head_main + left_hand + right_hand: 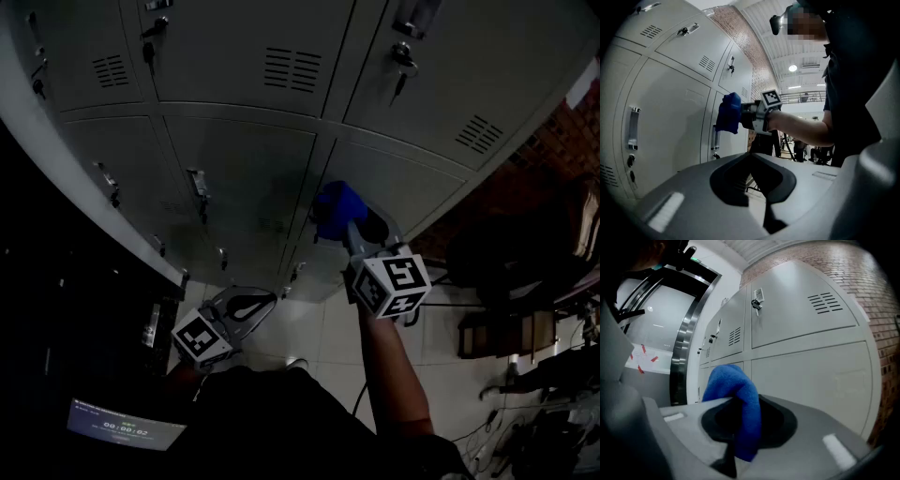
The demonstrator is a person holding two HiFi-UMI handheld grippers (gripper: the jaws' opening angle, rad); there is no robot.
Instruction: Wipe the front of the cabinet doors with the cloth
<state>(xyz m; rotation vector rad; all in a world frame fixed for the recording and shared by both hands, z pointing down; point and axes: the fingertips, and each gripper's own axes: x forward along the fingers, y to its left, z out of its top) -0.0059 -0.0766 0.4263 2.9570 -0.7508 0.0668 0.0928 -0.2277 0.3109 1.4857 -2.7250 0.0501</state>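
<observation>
Cabinet (56, 159): grey metal, a grid of flat doors (246, 173), each with a bar handle (633, 127), a lock and vent slots (825, 302). A key (757, 303) hangs in one upper lock. No print on the doors can be read.

Floor (309, 328): pale tiles below the cabinet, seen in the head view only. Brick wall (876, 310) past the cabinet's far end shows best in the right gripper view.

Right gripper (349, 221): raised to the cabinet front, jaws clamped on the cloth (336, 208). Its marker cube (389, 286) carries black-and-white squares.

Left gripper (258, 302): low, well apart from the doors, jaws closed tip to tip with nothing between; marker cube (200, 339) faces up.

Cloth: bright blue, fleecy, bunched into a thick fold that spills over the jaws. In the left gripper view it sits against a door face just beside a handle; contact looks made.

Screen (122, 427) below the cabinet: lit, digits too small to read.
</observation>
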